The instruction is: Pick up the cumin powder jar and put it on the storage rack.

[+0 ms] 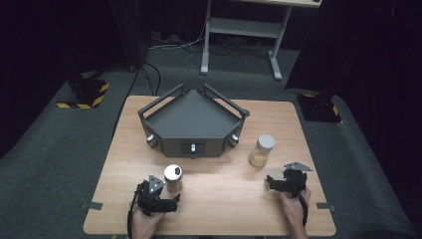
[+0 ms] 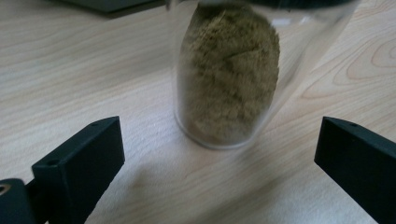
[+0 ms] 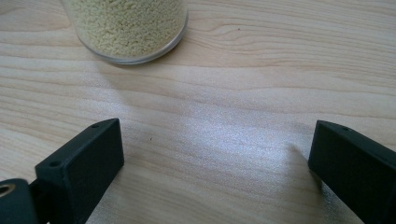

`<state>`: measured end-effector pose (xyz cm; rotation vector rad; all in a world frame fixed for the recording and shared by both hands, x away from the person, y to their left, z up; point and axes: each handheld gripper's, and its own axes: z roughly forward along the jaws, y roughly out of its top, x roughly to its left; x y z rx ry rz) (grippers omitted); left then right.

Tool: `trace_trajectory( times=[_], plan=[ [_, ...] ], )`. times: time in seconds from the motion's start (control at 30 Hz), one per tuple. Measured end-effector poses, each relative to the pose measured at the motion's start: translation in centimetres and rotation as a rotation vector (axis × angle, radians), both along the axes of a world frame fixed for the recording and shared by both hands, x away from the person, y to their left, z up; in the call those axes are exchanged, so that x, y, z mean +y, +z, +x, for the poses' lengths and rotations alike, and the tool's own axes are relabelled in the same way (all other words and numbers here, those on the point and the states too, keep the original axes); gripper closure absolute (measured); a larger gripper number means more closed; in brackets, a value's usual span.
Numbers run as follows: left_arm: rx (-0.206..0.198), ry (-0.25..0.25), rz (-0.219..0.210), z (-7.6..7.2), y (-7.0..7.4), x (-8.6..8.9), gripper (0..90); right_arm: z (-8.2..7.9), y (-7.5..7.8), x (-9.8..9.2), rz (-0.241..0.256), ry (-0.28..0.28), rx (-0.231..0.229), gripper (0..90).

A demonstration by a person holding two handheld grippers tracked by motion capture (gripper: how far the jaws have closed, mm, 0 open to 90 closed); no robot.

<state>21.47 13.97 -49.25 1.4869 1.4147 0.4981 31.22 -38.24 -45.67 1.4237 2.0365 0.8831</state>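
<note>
Two glass jars stand on the wooden table [image 1: 219,184]. The left jar [image 1: 173,178] [image 2: 229,79] holds a brownish-green powder and has a shiny lid. My left gripper [image 1: 171,203] [image 2: 219,158] is open just short of it, jaws wide apart with the jar ahead between them, not touching. The right jar [image 1: 262,150] [image 3: 127,28] holds pale yellow grains under a white lid. My right gripper [image 1: 274,183] [image 3: 217,158] is open a little nearer than that jar, which sits ahead and to the left of its jaws.
A dark five-sided tray [image 1: 194,122] with raised rails and small knobs on its front faces stands at the table's far middle. Beyond the table are a grey carpet, cables and a white desk frame [image 1: 244,30]. Bare wood lies between the two jars.
</note>
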Motion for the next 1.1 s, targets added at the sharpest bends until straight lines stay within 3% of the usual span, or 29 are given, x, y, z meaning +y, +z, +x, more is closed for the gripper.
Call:
trace_trajectory(
  times=[0.47, 0.73, 1.1],
  plan=[
    [-0.007, -0.016, 0.005, 1.7, 0.4, -1.3, 3.4, 0.0, 0.0, 0.0, 0.000, 0.000, 0.000, 2.5],
    [0.005, -0.025, 0.037, 2.7, 0.8, -2.1, 5.7, 0.0, 0.0, 0.0, 0.001, 0.001, 0.000, 2.7],
    [0.006, -0.001, 0.055, 3.2, 0.8, -3.0, 11.9, 0.0, 0.0, 0.0, 0.001, 0.002, 0.000, 3.0]
  ],
)
